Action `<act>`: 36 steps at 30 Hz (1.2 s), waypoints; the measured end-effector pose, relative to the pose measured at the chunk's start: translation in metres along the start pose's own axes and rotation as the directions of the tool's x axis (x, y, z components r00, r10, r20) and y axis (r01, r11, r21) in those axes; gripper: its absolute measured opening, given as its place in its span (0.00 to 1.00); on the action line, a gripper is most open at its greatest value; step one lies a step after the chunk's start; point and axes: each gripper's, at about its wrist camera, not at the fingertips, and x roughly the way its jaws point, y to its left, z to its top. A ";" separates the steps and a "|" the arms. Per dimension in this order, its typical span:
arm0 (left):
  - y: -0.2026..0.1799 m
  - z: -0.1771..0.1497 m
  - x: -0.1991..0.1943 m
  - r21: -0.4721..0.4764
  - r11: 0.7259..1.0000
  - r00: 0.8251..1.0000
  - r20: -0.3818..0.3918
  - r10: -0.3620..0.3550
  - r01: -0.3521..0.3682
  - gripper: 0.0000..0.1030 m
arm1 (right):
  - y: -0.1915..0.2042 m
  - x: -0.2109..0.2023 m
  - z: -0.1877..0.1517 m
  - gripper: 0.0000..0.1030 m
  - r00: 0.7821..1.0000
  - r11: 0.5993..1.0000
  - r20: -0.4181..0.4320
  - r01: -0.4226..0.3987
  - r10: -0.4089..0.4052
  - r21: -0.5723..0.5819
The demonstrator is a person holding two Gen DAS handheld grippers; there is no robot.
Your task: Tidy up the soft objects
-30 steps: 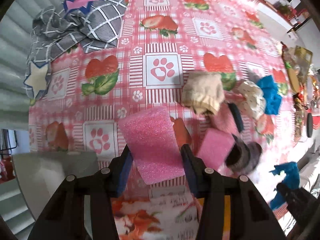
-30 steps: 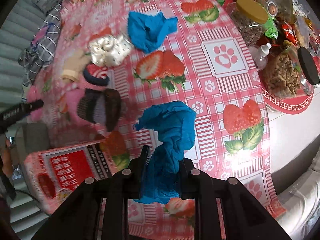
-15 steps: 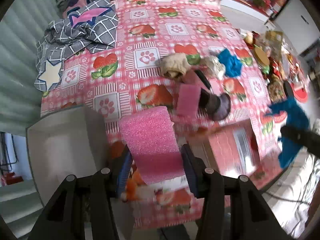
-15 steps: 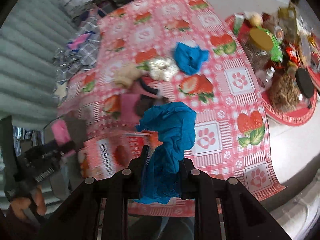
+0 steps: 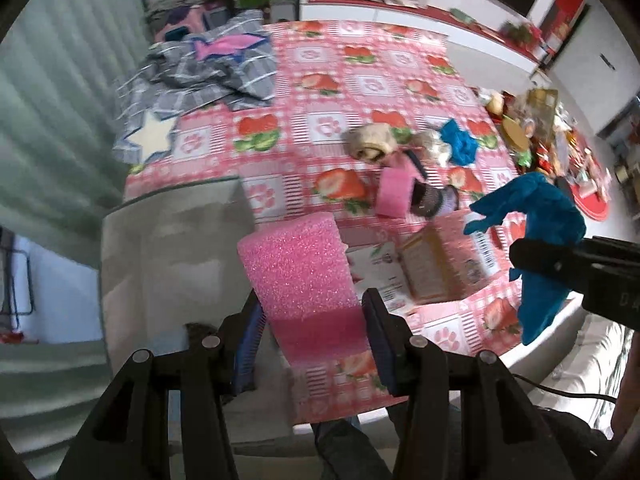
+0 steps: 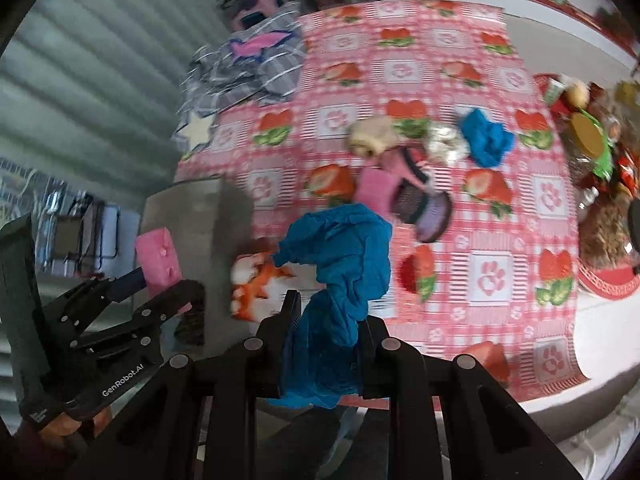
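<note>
My left gripper [image 5: 312, 312] is shut on a pink sponge [image 5: 300, 272], held high over the near edge of the table beside a grey bin [image 5: 176, 264]. My right gripper [image 6: 328, 312] is shut on a crumpled blue cloth [image 6: 344, 264] that hangs down between its pads. The right wrist view shows the left gripper [image 6: 160, 284] with its pink sponge [image 6: 156, 256] over the grey bin [image 6: 192, 220]. The left wrist view shows the blue cloth [image 5: 536, 232] in the right gripper [image 5: 560, 264] at the right.
On the pink strawberry tablecloth [image 5: 360, 80] lie a second pink sponge [image 5: 394, 196], a beige cloth [image 5: 372, 144], another blue cloth [image 5: 460, 144], dark rolled socks [image 5: 432, 200] and a printed box [image 5: 436, 264]. Grey checked fabric [image 5: 208, 72] lies far left; jars and snacks [image 6: 592, 148] crowd the right.
Both grippers have risen and pulled back from the table toward its near left edge, each keeping its load. The grey bin has come into view under the left gripper.
</note>
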 end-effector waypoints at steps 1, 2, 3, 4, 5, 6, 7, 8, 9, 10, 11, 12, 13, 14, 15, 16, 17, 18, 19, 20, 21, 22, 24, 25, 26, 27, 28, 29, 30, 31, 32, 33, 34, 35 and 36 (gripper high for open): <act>0.007 -0.003 -0.003 -0.016 1.000 1.000 0.004 0.008 -0.008 0.51 | 0.010 0.001 0.000 0.23 1.000 1.000 -0.001 -0.004 0.004 -0.026; 0.015 -0.006 -0.006 -0.037 0.999 1.000 0.011 0.016 -0.015 0.51 | 0.016 0.002 0.001 0.23 1.000 0.999 -0.002 -0.007 0.007 -0.041; 0.020 -0.008 -0.008 -0.051 0.999 1.000 0.015 0.019 -0.018 0.51 | 0.025 0.003 0.002 0.23 1.000 0.998 -0.004 -0.008 0.008 -0.062; 0.027 -0.011 -0.011 -0.073 0.997 1.000 0.021 0.023 -0.021 0.51 | 0.031 0.003 0.003 0.23 1.000 0.997 -0.006 -0.010 0.010 -0.077; 0.033 -0.013 -0.013 -0.090 0.996 0.999 0.026 0.027 -0.024 0.51 | 0.038 0.004 0.004 0.23 1.000 0.995 -0.008 -0.013 0.012 -0.095; 0.041 -0.016 -0.016 -0.112 0.993 0.999 0.033 0.033 -0.030 0.51 | 0.046 0.005 0.005 0.23 1.000 0.993 -0.011 -0.015 0.014 -0.117; 0.046 -0.018 -0.017 -0.126 0.992 0.999 0.037 0.038 -0.033 0.51 | 0.051 0.006 0.005 0.23 1.000 0.991 -0.013 -0.016 0.015 -0.131; 0.051 -0.021 -0.019 -0.141 0.989 0.998 0.039 0.042 -0.036 0.51 | 0.060 0.008 0.006 0.23 1.000 0.988 -0.018 -0.018 0.016 -0.154; 0.056 -0.023 -0.020 -0.159 0.986 0.998 0.040 0.047 -0.040 0.51 | 0.066 0.008 0.006 0.23 1.000 0.985 -0.022 -0.021 0.017 -0.171; 0.063 -0.026 -0.022 -0.178 0.983 0.998 0.041 0.048 -0.040 0.51 | 0.074 0.010 0.006 0.23 0.999 0.981 -0.028 -0.023 0.018 -0.192; 0.068 -0.029 -0.023 -0.196 0.980 0.998 0.043 0.050 -0.041 0.51 | 0.082 0.011 0.006 0.23 0.999 0.977 -0.033 -0.026 0.019 -0.214; 0.074 -0.032 -0.025 -0.216 0.975 0.997 0.046 0.055 -0.044 0.51 | 0.089 0.013 0.006 0.23 0.999 0.972 -0.037 -0.028 0.020 -0.232; 0.078 -0.034 -0.026 -0.225 0.973 0.997 0.048 0.059 -0.046 0.51 | 0.098 0.015 0.006 0.23 0.999 0.966 -0.045 -0.033 0.022 -0.256; 0.081 -0.036 -0.027 -0.236 0.971 0.997 0.050 0.062 -0.048 0.51 | 0.105 0.017 0.006 0.23 0.998 0.961 -0.051 -0.036 0.022 -0.274; 0.085 -0.039 -0.028 -0.248 0.968 0.997 0.052 0.064 -0.050 0.51 | 0.110 0.019 0.006 0.23 0.998 0.956 -0.057 -0.039 0.024 -0.290; 0.091 -0.043 -0.030 -0.262 0.964 0.996 0.053 0.068 -0.052 0.51 | 0.114 0.020 0.006 0.23 0.998 0.953 -0.061 -0.042 0.024 -0.301; 0.093 -0.045 -0.031 -0.270 0.961 0.996 0.053 0.070 -0.053 0.51 | 0.121 0.023 0.006 0.23 0.997 0.947 -0.068 -0.046 0.026 -0.319; 0.097 -0.047 -0.031 -0.281 0.958 0.996 0.053 0.072 -0.054 0.51 | 0.126 0.024 0.006 0.23 0.997 0.943 -0.073 -0.049 0.026 -0.331; 0.101 -0.050 -0.032 -0.295 0.954 0.996 0.053 0.073 -0.055 0.51 | 0.131 0.026 0.005 0.23 0.997 0.937 -0.078 -0.052 0.027 -0.344; 0.104 -0.052 -0.033 -0.305 0.951 0.996 0.052 0.075 -0.056 0.51 | 0.137 0.028 0.005 0.23 0.996 0.931 -0.084 -0.056 0.027 -0.360; 0.108 -0.054 -0.033 -0.316 0.947 0.996 0.052 0.078 -0.058 0.51 | 0.142 0.030 0.004 0.23 0.996 0.926 -0.089 -0.059 0.028 -0.372; 0.113 -0.056 -0.034 -0.330 0.942 0.995 0.052 0.081 -0.059 0.51 | 0.146 0.032 0.004 0.23 0.995 0.922 -0.094 -0.062 0.028 -0.382; 0.118 -0.059 -0.035 -0.345 0.936 0.995 0.052 0.085 -0.062 0.51 | 0.154 0.035 0.004 0.23 0.994 0.915 -0.102 -0.067 0.028 -0.399; 0.120 -0.060 -0.036 -0.350 0.935 0.995 0.051 0.087 -0.064 0.51 | 0.156 0.036 0.003 0.23 0.994 0.912 -0.105 -0.068 0.028 -0.404; 0.122 -0.061 -0.035 -0.355 0.933 0.995 0.050 0.088 -0.065 0.51 | 0.159 0.037 0.003 0.23 0.994 0.909 -0.109 -0.071 0.028 -0.411; 0.124 -0.062 -0.035 -0.359 0.931 0.995 0.048 0.089 -0.066 0.51 | 0.161 0.039 0.004 0.23 0.993 0.907 -0.113 -0.072 0.028 -0.415; 0.126 -0.063 -0.035 -0.364 0.929 0.995 0.045 0.089 -0.067 0.51 | 0.163 0.040 0.004 0.23 0.993 0.906 -0.116 -0.074 0.027 -0.418; 0.127 -0.063 -0.035 -0.366 0.928 0.995 0.044 0.089 -0.067 0.51 | 0.165 0.042 0.004 0.23 0.992 0.903 -0.121 -0.076 0.027 -0.423; 0.128 -0.064 -0.035 -0.369 0.927 0.995 0.043 0.089 -0.067 0.51 | 0.167 0.043 0.005 0.23 0.992 0.901 -0.124 -0.077 0.026 -0.426; 0.130 -0.064 -0.034 -0.372 0.926 0.995 0.042 0.090 -0.068 0.51 | 0.168 0.044 0.004 0.23 0.992 0.900 -0.126 -0.078 0.026 -0.428; 0.131 -0.065 -0.035 -0.375 0.925 0.995 0.042 0.089 -0.067 0.51 | 0.170 0.045 0.004 0.23 0.991 0.899 -0.129 -0.079 0.025 -0.432; 0.133 -0.065 -0.034 -0.379 0.923 0.995 0.041 0.090 -0.067 0.51 | 0.171 0.046 0.005 0.23 0.991 0.897 -0.131 -0.079 0.024 -0.435; 0.134 -0.066 -0.034 -0.381 0.922 0.995 0.041 0.090 -0.067 0.51 | 0.173 0.047 0.005 0.23 0.991 0.896 -0.132 -0.080 0.023 -0.438; 0.136 -0.066 -0.034 -0.383 0.921 0.995 0.041 0.090 -0.067 0.51 | 0.173 0.048 0.005 0.23 0.991 0.895 -0.133 -0.080 0.023 -0.439; 0.137 -0.066 -0.035 -0.385 0.920 0.995 0.041 0.090 -0.068 0.51 | 0.174 0.048 0.005 0.23 0.991 0.894 -0.133 -0.080 0.022 -0.441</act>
